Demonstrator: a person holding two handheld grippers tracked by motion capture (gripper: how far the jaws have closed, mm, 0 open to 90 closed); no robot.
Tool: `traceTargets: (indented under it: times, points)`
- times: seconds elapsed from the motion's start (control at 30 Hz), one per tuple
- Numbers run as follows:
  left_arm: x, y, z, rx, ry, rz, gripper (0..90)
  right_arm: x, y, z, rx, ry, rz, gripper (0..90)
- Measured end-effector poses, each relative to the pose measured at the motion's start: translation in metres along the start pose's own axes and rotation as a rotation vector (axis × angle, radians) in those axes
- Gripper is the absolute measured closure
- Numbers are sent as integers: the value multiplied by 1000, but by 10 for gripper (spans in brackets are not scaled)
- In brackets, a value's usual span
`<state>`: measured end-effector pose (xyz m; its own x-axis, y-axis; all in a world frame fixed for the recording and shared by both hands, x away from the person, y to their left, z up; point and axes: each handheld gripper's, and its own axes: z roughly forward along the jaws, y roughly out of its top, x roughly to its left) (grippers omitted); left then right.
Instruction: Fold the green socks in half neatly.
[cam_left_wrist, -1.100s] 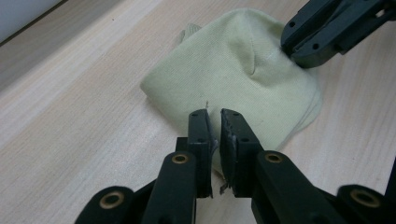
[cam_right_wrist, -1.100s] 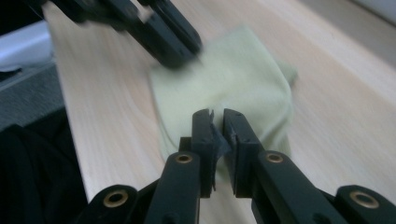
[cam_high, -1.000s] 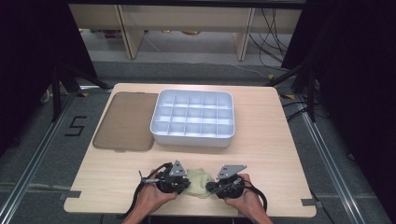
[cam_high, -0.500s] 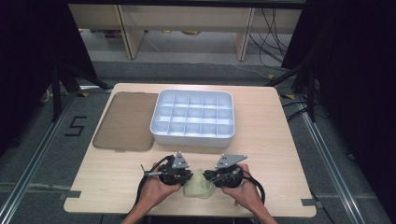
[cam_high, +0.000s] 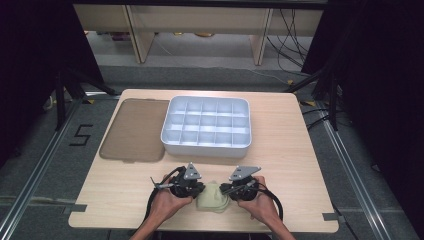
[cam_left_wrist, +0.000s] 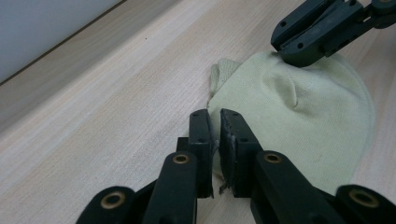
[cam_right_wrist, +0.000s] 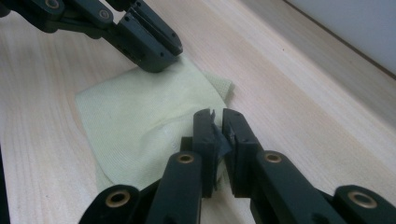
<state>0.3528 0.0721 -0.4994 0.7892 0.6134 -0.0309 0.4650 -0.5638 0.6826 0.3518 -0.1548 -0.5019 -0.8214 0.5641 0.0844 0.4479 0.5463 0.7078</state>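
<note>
A pale yellow-green cloth (cam_high: 212, 198) lies near the table's front edge, between the person's two hands. My left gripper (cam_high: 201, 189) is at its left side and my right gripper (cam_high: 224, 190) at its right. In the left gripper view the cloth (cam_left_wrist: 299, 116) spreads to the right, and the left gripper (cam_left_wrist: 214, 117) is shut on its near edge. The other gripper (cam_left_wrist: 322, 28) pinches the far side. In the right gripper view my right gripper (cam_right_wrist: 215, 116) is shut on a fold of the cloth (cam_right_wrist: 140, 121), with the left gripper (cam_right_wrist: 140, 42) pressing on the far corner.
A white tray (cam_high: 206, 148) divided into several empty compartments stands mid-table. A flat brown lid (cam_high: 134, 130) lies to its left. Bare wood runs between the tray and the hands. The table's front edge is just behind the hands.
Both grippers have moved a little away from the front edge and toward each other. The cloth between them looks narrower and more bunched.
</note>
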Motion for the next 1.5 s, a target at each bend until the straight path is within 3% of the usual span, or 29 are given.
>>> traceTargets:
  times: [0.03, 0.13, 0.23, 0.33, 0.5, 0.53, 0.73, 0.9, 1.0, 1.13, 1.2, 1.23, 1.37, 1.5]
  points:
    - [-3, 1, -2, -1, 11, 19, 814, 1, 3, -5, -3, 0, -12, 843]
    - [-15, 1, -11, -15, -13, 43, 809, 5, 5, -11, -32, 11, -16, 843]
    - [-24, -8, -19, -25, -47, 33, 809, 11, 4, -12, -42, 29, -21, 843]
    - [-26, -19, -17, 3, -57, 16, 808, 15, 3, -10, -21, 50, -25, 843]
    - [-26, -20, -16, -6, -46, 5, 784, 15, -3, -1, 17, 9, -37, 844]
    - [-27, -20, -17, -15, -43, 5, 764, 15, -4, -1, 11, 24, -27, 844]
    - [-26, -30, -28, -29, -6, -106, 595, 14, -3, -8, 2, 28, -27, 833]
    - [-22, -33, -30, -34, -15, -192, 543, 13, -3, -15, -29, 28, -30, 828]
    - [-23, -31, -25, -24, -54, -226, 509, 11, -4, -19, -34, 31, -7, 823]
    - [-21, -26, -19, -19, -55, -249, 479, 6, -5, -25, -61, 20, 0, 818]
    - [-20, -21, -15, 10, -49, -217, 498, 3, -6, -26, -64, 14, 0, 813]
    - [-22, -21, -12, 29, -44, -220, 508, 3, -6, -27, -60, 20, 10, 811]
    - [-24, -18, -10, 50, -25, -165, 518, 1, -7, -28, -58, 17, 18, 811]
    - [-21, -18, -12, 64, -22, -148, 524, 1, -7, -29, -61, 20, 16, 809]
